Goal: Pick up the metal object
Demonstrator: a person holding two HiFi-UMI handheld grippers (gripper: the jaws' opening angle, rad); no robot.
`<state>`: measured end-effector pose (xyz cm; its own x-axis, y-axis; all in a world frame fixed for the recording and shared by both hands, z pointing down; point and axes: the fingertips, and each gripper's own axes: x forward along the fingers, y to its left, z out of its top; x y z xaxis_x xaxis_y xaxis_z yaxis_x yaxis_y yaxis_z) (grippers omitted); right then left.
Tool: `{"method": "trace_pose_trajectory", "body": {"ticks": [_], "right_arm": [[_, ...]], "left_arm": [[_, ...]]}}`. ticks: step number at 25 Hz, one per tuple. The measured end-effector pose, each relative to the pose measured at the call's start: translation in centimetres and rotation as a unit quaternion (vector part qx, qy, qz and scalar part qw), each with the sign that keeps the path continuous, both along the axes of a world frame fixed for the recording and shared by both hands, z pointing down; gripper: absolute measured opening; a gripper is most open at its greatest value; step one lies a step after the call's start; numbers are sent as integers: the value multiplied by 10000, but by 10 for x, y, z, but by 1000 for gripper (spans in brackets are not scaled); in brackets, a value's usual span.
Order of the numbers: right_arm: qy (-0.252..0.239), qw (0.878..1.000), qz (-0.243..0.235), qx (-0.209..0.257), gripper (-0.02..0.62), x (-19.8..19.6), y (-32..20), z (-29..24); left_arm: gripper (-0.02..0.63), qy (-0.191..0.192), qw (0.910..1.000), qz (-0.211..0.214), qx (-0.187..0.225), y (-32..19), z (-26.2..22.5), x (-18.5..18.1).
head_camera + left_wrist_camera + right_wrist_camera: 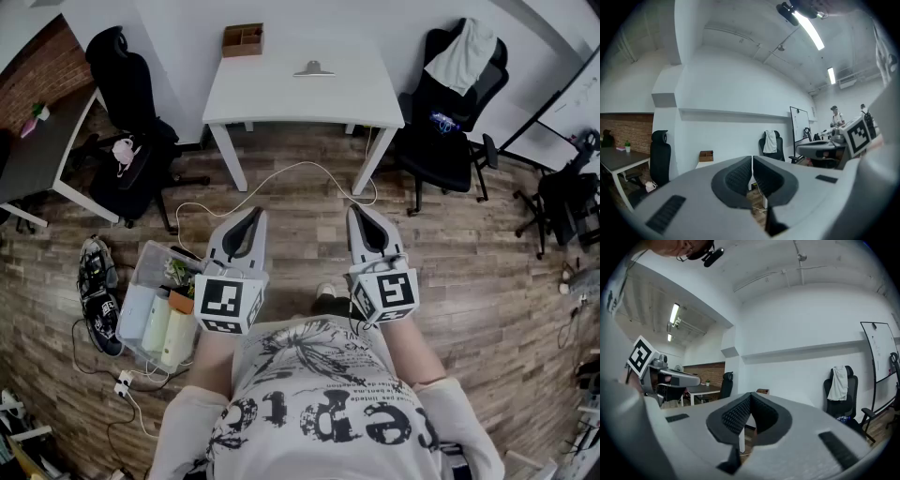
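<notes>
A grey metal clip-like object (313,69) lies on the white table (281,94) at the far side of the room. I hold both grippers close to my chest, well short of the table, pointing toward it. My left gripper (255,212) has its jaws together with nothing between them; in its own view the ribbed pads (743,176) meet. On the right, my gripper (358,210) is also shut and empty, its pads (740,414) touching. The metal object is not visible in either gripper view.
A brown wooden box (243,40) stands at the table's back left. Black office chairs (131,112) (445,103) flank the table. A white cable (281,178) trails over the wood floor. A clear bin of bottles (159,305) sits at my left, shoes (97,291) beside it.
</notes>
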<state>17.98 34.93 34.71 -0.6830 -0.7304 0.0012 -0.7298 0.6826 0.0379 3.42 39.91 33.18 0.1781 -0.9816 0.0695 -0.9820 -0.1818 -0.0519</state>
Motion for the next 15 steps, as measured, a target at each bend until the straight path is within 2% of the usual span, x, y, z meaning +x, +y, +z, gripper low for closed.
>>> {"method": "trace_pose_trajectory", "body": {"ticks": [9, 15], "right_arm": [[-1, 10000, -10, 19, -9, -7, -8, -2], [-167, 9997, 49, -154, -9, -8, -19, 2]], "left_arm": [[12, 4, 10000, 19, 25, -8, -2, -5], [12, 50, 10000, 33, -16, -13, 2, -7]]}}
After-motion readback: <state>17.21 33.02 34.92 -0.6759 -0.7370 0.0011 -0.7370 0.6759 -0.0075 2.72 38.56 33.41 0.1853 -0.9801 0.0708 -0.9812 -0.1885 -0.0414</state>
